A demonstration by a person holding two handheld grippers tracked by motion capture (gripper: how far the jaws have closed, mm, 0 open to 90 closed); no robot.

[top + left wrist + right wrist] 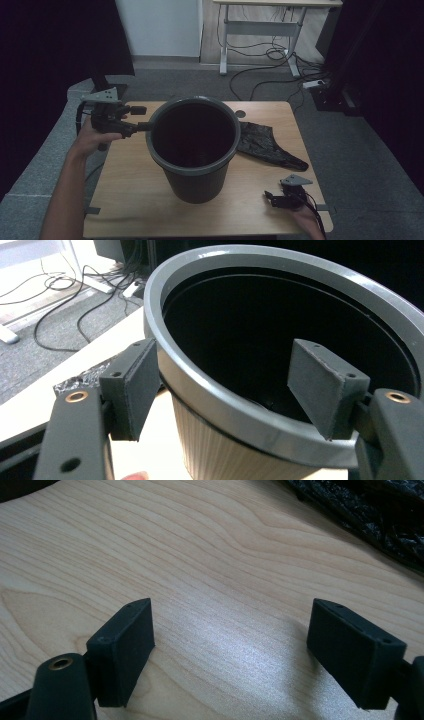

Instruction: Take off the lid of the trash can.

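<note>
Looking down, high view: the dark grey bin (194, 150) stands upright mid-table (130, 200), mouth open, as if waiting to be lined; a crumpled black bag (267, 145) lies flat just beside it on the right.
Left gripper, high view: the left gripper (142, 125) is held level at the bin's left rim, jaws reaching onto the edge, probably to steady it or seize the lip.
Right gripper, high view: the right gripper (272, 197) sits low near the table's near right corner, well apart from bin and bag, seemingly parked until needed.
Left gripper view: its jaws stand wide and straddle the bin's rim (225, 410), one pad outside the wall, one inside over the dark hollow; neither pad presses the plastic, so nothing is gripped yet.
Right gripper view: jaws spread wide over bare wood, holding nothing; the bag's edge (370, 515) shows at the upper right, within easy reach for a pick-up.
</note>
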